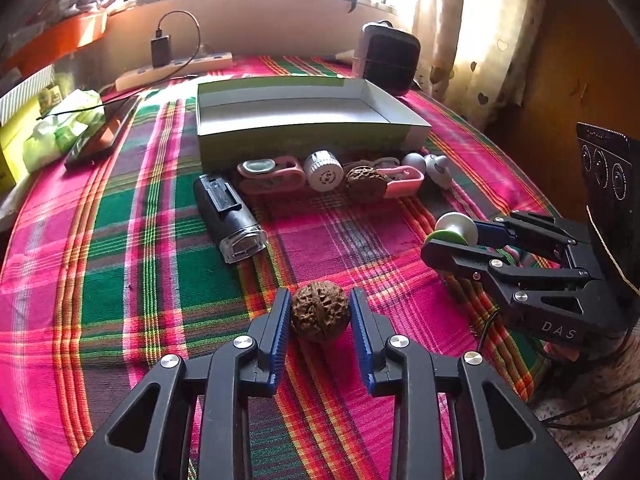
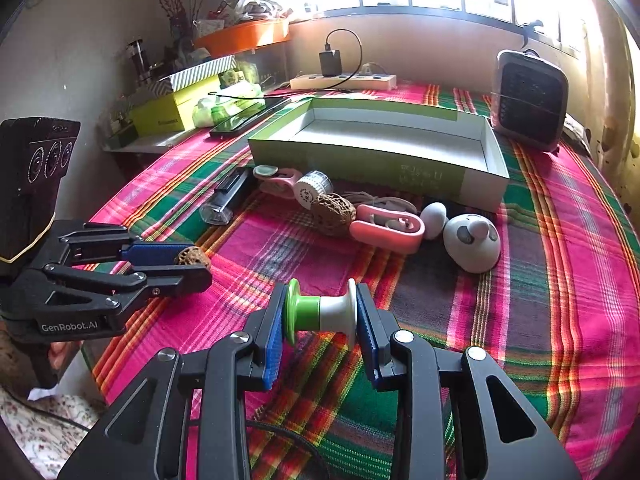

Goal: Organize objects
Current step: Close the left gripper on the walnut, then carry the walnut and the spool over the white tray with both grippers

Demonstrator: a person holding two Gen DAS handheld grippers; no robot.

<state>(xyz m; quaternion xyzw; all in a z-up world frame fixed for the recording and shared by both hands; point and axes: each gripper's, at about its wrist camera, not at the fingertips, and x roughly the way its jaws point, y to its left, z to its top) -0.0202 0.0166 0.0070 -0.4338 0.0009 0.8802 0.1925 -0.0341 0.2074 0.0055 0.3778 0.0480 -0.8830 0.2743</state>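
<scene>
Your left wrist camera sits low and close behind its own two fingers, looking forward and down across the plaid tablecloth (image 1: 120,240) toward the window wall. The walnut (image 1: 319,311) between those fingers fills the near foreground, so you're tight on it. Off to that view's right you catch the right gripper (image 1: 444,236) side-on. Your right wrist camera looks the same general way, forward and down over the cloth, from a spot further right; the left gripper (image 2: 192,264) shows at its left edge. Both views share the open box (image 1: 304,136), the row of small items in front of it, the power strip (image 2: 344,80) and the window beyond.
</scene>
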